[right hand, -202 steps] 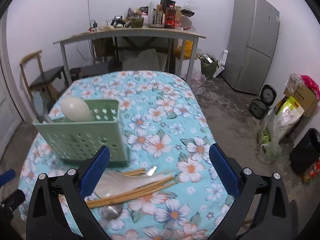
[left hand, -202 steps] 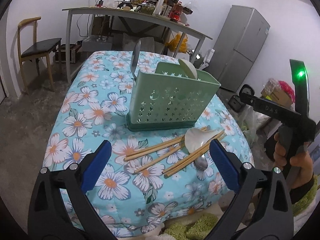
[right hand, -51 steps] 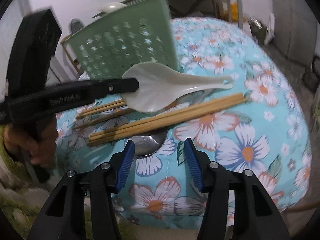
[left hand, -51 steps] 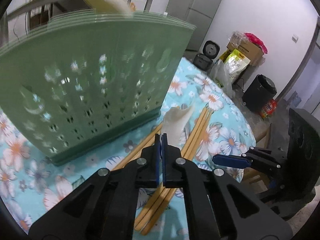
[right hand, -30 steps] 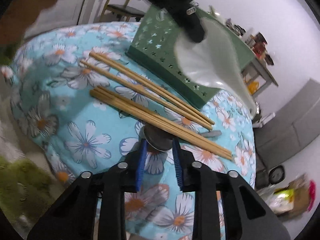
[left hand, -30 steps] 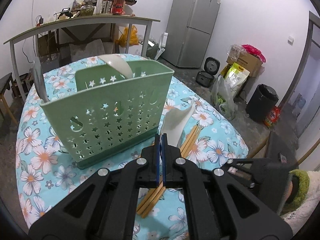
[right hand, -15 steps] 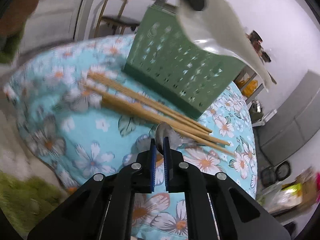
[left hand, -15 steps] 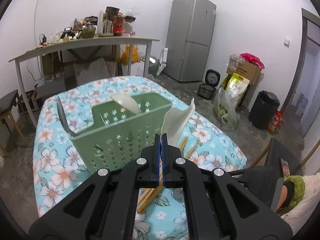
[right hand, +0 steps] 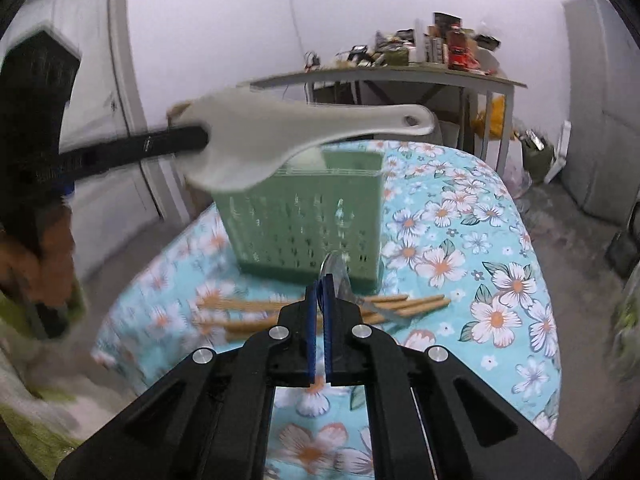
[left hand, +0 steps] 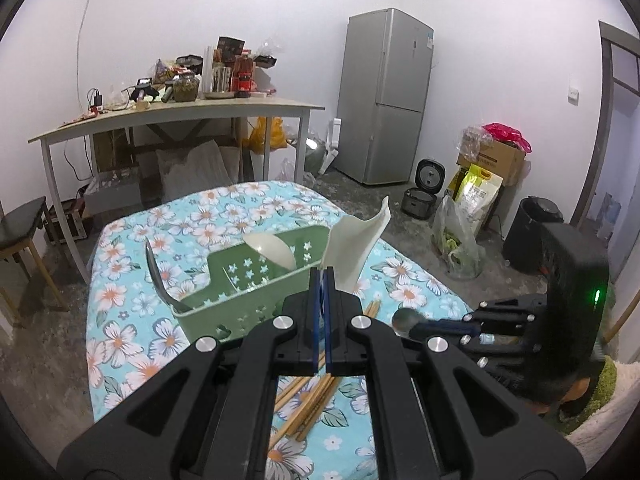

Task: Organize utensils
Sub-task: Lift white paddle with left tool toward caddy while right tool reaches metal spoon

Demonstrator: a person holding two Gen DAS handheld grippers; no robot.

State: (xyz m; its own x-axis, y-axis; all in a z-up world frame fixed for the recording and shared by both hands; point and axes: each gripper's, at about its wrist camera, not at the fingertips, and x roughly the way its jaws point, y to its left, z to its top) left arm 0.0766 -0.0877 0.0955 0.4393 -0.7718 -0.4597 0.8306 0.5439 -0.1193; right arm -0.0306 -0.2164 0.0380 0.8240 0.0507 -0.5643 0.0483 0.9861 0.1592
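Note:
My left gripper (left hand: 323, 276) is shut on a white ceramic spoon (left hand: 354, 242) and holds it in the air above the green utensil basket (left hand: 244, 300). The spoon also shows in the right wrist view (right hand: 288, 136), above the basket (right hand: 308, 216). The basket holds another white spoon (left hand: 270, 248) and a dark utensil (left hand: 154, 276). My right gripper (right hand: 320, 284) is shut on a metal spoon (right hand: 334, 276) and holds it above the table; its bowl shows in the left wrist view (left hand: 404, 318). Several wooden chopsticks (right hand: 404, 304) lie on the floral tablecloth in front of the basket.
The round table with the floral cloth (left hand: 132, 280) has its edge close on the near side. A long cluttered table (left hand: 180, 112), a fridge (left hand: 386, 96), a chair (left hand: 20, 232) and bags on the floor (left hand: 472, 200) stand behind.
My left gripper has risen with the white spoon, from beside the basket to above it. My right gripper has closed on the metal spoon and lifted it off the cloth.

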